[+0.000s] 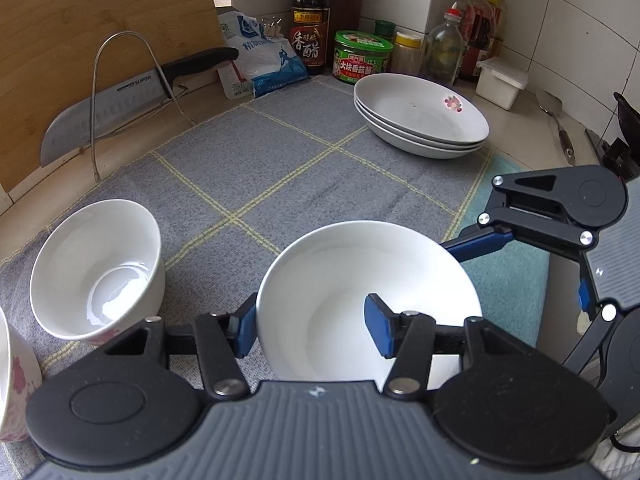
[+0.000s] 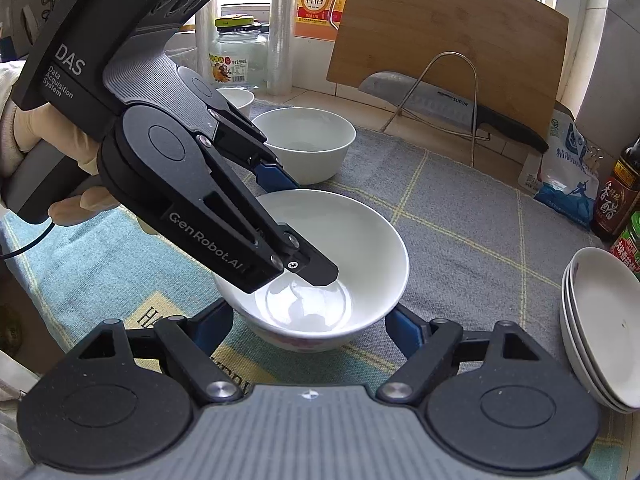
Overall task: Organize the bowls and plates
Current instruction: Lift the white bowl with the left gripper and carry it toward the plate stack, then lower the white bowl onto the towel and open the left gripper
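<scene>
A white bowl (image 1: 360, 276) (image 2: 352, 240) sits on the grey checked cloth (image 1: 256, 168). My left gripper (image 1: 310, 328) (image 2: 294, 228) straddles its near rim, one finger inside and one outside; the jaws are wide and not clamped. My right gripper (image 2: 310, 326) (image 1: 532, 256) is open, its fingers on either side of the same bowl's base. A second white bowl (image 1: 96, 268) (image 2: 306, 140) stands to the left, with a third flower-patterned bowl (image 1: 12, 376) at the left edge. A stack of three white plates (image 1: 420, 114) (image 2: 600, 328) sits at the far right.
A knife (image 1: 120, 100) rests in a wire rack (image 1: 120, 92) against a wooden cutting board (image 1: 100, 40). Sauce bottles (image 1: 310, 16), a green jar (image 1: 360, 56), a salt bag (image 1: 260, 60) and a white tub (image 1: 500, 82) line the back wall. A spatula (image 1: 556, 120) lies at right.
</scene>
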A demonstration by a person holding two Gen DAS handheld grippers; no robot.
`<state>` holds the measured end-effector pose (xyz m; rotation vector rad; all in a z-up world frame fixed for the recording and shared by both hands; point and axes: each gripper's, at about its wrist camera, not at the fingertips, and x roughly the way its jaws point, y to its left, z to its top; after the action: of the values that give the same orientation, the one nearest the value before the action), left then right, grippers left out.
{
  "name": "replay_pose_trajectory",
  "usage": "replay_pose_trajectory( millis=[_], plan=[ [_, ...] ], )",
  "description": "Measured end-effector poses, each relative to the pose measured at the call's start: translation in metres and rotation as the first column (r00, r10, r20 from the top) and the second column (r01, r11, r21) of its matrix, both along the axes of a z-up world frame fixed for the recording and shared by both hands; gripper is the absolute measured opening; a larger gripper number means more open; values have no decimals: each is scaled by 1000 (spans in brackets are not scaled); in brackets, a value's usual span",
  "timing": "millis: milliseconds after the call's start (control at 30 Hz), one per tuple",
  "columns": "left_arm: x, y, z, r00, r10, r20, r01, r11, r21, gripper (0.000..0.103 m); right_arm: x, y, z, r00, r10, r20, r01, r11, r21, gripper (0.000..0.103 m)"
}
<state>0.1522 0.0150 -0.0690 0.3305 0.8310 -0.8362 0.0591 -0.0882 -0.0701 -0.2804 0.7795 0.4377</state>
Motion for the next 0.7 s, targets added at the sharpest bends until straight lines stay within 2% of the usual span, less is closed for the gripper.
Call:
replay_pose_trajectory(
  millis=[367,433,467,500,533,700],
  plan=[
    [3,-1,-6,1000,9,-14,-9,1000,-13,56,4,-4,-5,1000,-8,-18,8,1000,8,86],
    [3,-1,-6,1000,7,-24,-7,1000,-24,65,4,-4,-5,1000,-8,-17,8,1000,9,87],
    [3,0,-5,1000,7,-23,-7,1000,-28,77,4,-4,-6,1000,-8,-16,8,1000,9,89],
    [1,-1,-4,1000,11,-9,-11,999,-31,85,4,-4,-5,1000,-7,-14,8,1000,11,97],
    [0,-1,-3,1000,13,3,-13,999,-33,88,4,-4,-5,1000,-6,-8,6,1000,8,103],
    [-2,5,3,999,42,23,-41,998,-45,94,4,-6,-1,1000,-2,-4,2,999,39,103]
  ],
)
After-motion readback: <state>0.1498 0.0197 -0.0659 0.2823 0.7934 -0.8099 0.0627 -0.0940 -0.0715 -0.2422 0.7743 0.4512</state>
